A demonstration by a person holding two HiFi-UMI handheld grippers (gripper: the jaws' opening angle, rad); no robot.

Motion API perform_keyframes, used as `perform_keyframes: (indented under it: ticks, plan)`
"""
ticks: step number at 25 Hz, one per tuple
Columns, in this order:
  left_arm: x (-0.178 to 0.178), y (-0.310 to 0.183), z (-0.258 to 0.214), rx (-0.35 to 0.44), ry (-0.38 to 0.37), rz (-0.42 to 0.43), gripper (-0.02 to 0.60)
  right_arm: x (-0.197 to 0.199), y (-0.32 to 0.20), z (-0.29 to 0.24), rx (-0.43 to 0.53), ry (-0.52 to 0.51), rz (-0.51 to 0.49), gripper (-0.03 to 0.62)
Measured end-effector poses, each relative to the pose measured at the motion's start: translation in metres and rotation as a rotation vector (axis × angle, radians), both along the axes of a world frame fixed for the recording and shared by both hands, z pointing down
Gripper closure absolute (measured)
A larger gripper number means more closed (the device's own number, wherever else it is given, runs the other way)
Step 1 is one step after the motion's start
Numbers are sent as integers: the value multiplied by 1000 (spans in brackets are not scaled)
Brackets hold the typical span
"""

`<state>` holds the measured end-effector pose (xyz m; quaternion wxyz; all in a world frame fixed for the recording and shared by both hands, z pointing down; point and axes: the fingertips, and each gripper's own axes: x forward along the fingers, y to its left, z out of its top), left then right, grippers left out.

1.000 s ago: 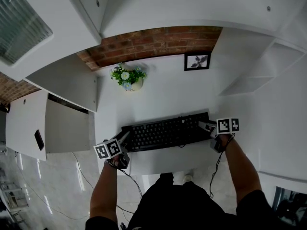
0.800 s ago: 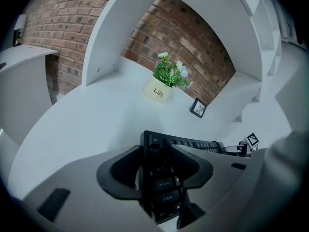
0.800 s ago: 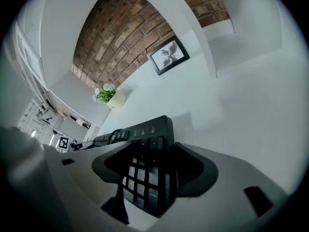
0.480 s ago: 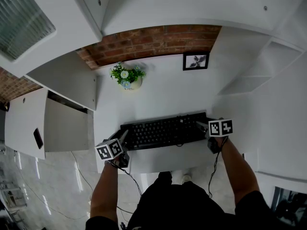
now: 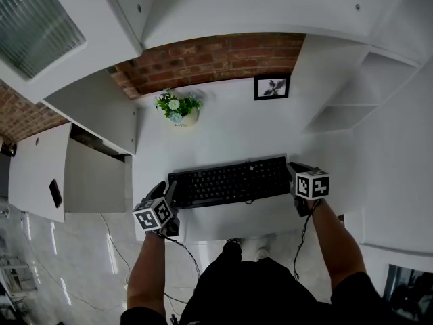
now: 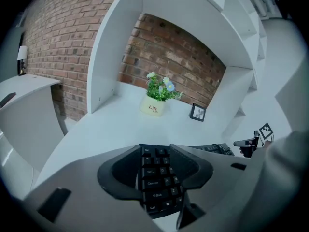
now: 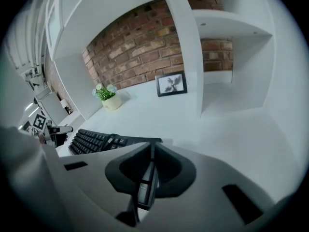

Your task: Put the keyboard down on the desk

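White desk (image 5: pixel 223 137), keyboard (image 5: pixel 230 181) lengthwise left-right

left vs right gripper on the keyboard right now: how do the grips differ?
The left gripper takes the keyboard at its left end, the right gripper at its right end. Between the left gripper's jaws the key tops show; between the right gripper's, only a thin edge of the keyboard. The right gripper's jaws have just been closing onto that edge. Shared: both are closed on the keyboard.

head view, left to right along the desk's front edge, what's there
left gripper → black plastic computer keyboard, held at both ends → right gripper, whose jaws have just been closing onto the keyboard's end
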<state>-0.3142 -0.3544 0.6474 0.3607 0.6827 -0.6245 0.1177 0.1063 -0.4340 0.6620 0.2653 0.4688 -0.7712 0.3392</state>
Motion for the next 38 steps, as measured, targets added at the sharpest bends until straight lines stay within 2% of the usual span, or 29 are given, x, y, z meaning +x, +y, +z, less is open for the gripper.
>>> perform_keyframes:
  ticks: [1,2,5,8,16,20,24,30,38]
  plan:
    - [5,1,-8,19,-10,12,382,0,1,-8,28,-14,-5,565]
    - [10,3,-16,39,-19,26,389,-3,3,-17,52,-45,-10,573]
    - [28,11,-45,103,-45,63,465,-8,11,-49,122,-159,-12,576]
    - [41,18,-79,181,-78,61,539,-7,20,-78,203,-175,-19,576]
    - [92,55,-161,372,-124,51,563,-4,58,-156,373,-223,-70,576]
    - [118,83,-196,436,-128,44,563,-5,84,-197,451,-238,-132,576]
    - [143,115,-216,472,-145,44,563,-2,113,-224,501,-268,-181,576]
    - [175,167,-228,483,-192,31,563,10,153,-238,534,-281,-244,576]
    - [185,217,-213,449,-233,-6,563,6,184,-218,482,-329,-287,577]
